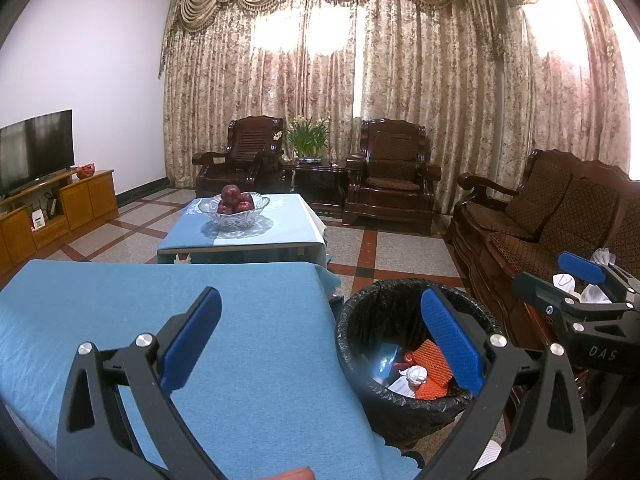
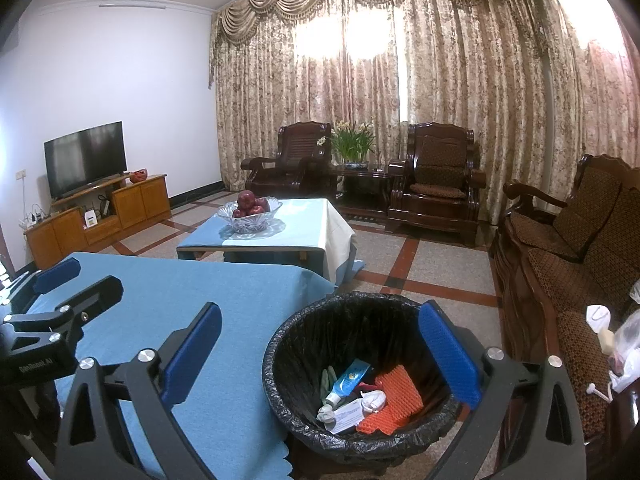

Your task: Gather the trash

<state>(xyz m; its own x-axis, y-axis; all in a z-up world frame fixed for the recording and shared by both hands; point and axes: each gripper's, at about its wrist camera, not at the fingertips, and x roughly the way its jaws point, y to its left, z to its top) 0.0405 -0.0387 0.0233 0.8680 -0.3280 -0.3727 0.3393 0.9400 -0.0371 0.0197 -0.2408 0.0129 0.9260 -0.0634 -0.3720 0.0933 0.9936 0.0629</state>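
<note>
A bin with a black liner (image 1: 412, 344) (image 2: 360, 372) stands on the floor beside the near blue-clothed table (image 1: 160, 312) (image 2: 180, 292). Inside lie orange foam netting (image 2: 394, 398), a blue tube (image 2: 348, 380), crumpled white paper (image 2: 374, 400) and a printed slip. My left gripper (image 1: 320, 340) is open and empty, above the table's edge and the bin. My right gripper (image 2: 320, 356) is open and empty, straddling the bin's rim. The right gripper also shows in the left wrist view (image 1: 576, 284), and the left gripper shows at the left edge of the right wrist view (image 2: 60, 300).
A second low table (image 2: 280, 228) holds a glass bowl of apples (image 2: 250, 210). A dark wooden sofa (image 2: 572, 264) runs along the right, with white bags (image 2: 616, 344) on it. Two armchairs and a plant stand at the back. A TV cabinet (image 2: 100, 216) stands at the left.
</note>
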